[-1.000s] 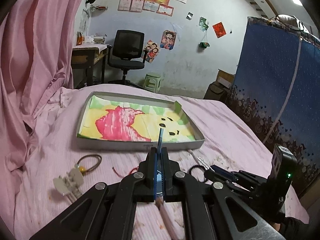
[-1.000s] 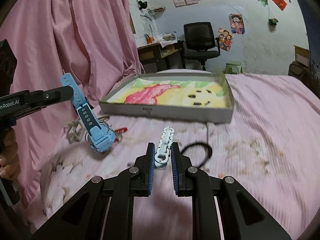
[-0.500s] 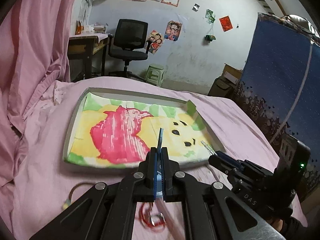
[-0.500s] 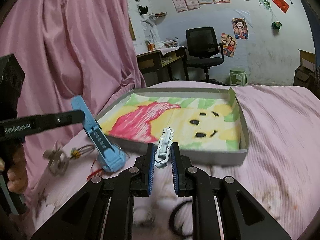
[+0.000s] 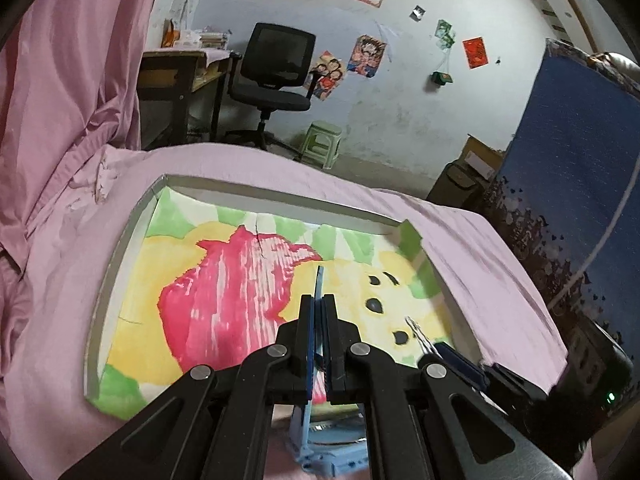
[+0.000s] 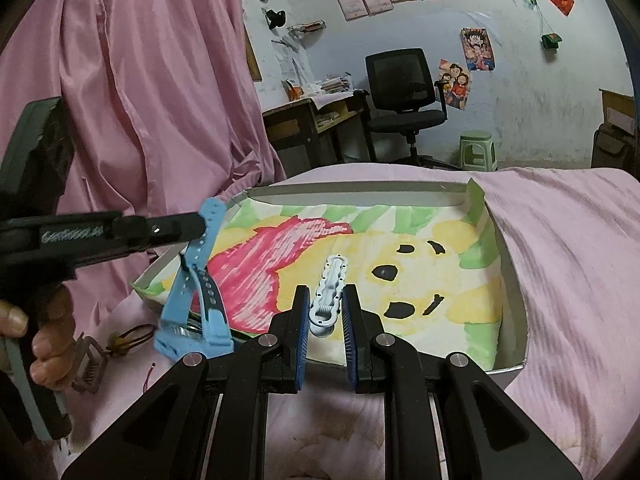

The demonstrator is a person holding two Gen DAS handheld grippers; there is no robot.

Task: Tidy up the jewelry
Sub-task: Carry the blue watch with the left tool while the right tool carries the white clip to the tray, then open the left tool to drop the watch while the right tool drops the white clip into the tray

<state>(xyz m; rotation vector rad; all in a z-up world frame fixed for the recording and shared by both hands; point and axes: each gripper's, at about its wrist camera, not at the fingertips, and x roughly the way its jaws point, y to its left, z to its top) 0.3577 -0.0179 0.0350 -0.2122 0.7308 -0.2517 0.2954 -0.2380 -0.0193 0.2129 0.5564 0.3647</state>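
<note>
A shallow grey tray (image 5: 120,248) (image 6: 516,312) lined with a pink, yellow and green drawing lies on the pink bed. My left gripper (image 5: 319,304) (image 6: 196,222) is shut on the strap of a light blue watch (image 5: 316,432) (image 6: 192,312), which hangs over the tray's near left corner. My right gripper (image 6: 326,304) (image 5: 416,330) is shut on a pale grey hair clip (image 6: 330,296), held above the tray's near edge. In the left wrist view only the clip's tip (image 5: 412,326) shows.
On the bed left of the tray lie a brownish claw clip (image 6: 89,364), a hair tie with a yellow bead (image 6: 128,336) and a thin red cord (image 6: 150,374). Pink curtain (image 6: 132,92) hangs at left. A blue cloth wardrobe (image 5: 572,184) stands at right. A person's fingers (image 6: 36,344) grip the left handle.
Both grippers have moved forward over the bed to the tray's near edge, carrying the watch and the clip. The loose items on the bed have dropped behind or out of view.
</note>
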